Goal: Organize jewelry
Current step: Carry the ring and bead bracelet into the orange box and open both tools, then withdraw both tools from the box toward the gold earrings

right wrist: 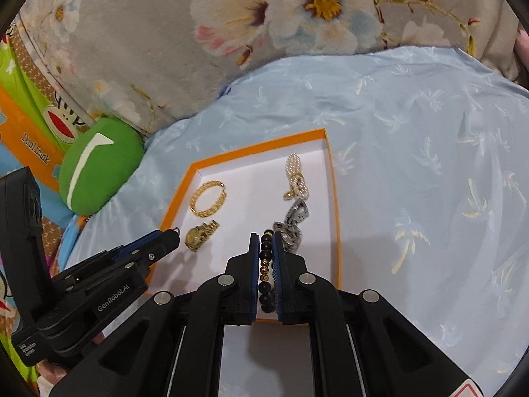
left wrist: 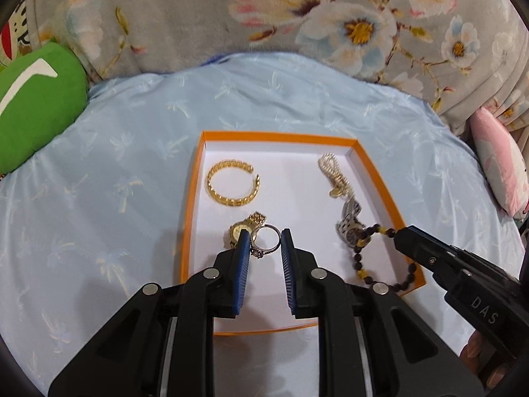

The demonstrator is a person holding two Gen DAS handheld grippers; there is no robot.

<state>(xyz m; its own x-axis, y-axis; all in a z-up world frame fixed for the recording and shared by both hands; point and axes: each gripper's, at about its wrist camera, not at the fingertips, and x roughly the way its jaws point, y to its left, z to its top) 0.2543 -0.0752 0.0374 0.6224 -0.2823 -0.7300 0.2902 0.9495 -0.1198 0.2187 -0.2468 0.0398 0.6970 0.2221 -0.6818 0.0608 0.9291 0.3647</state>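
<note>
1. An orange-rimmed box lid point(left wrist: 281, 137) with a white floor lies on a bed covered by a pale blue sheet point(left wrist: 99, 198) printed with palm trees. Bare sheet surrounds the lid on every side. A green cushion point(left wrist: 36, 99) sits to the far left and a floral blanket point(left wrist: 198, 16) runs along the far edge.
2. The left gripper point(left wrist: 264, 236) hangs over the lid's near left part, its blue fingers point(left wrist: 244, 248) pinching a silver ring point(left wrist: 267, 235) with a small stone.
3. The right gripper point(right wrist: 265, 251) is clamped on a dark beaded bracelet point(right wrist: 265, 248) with a few gold beads, at the lid's near right.
4. Inside the lid, a gold chain bracelet point(left wrist: 233, 182) lies far left, a gold watch point(left wrist: 243, 228) near left, a pearl bracelet point(left wrist: 334, 175) far right and a silver watch point(left wrist: 350, 221) just nearer.
5. The grippers read "DAS" and "GenRobot.AI"; fabric at the far left reads "Paul Frank".
</note>
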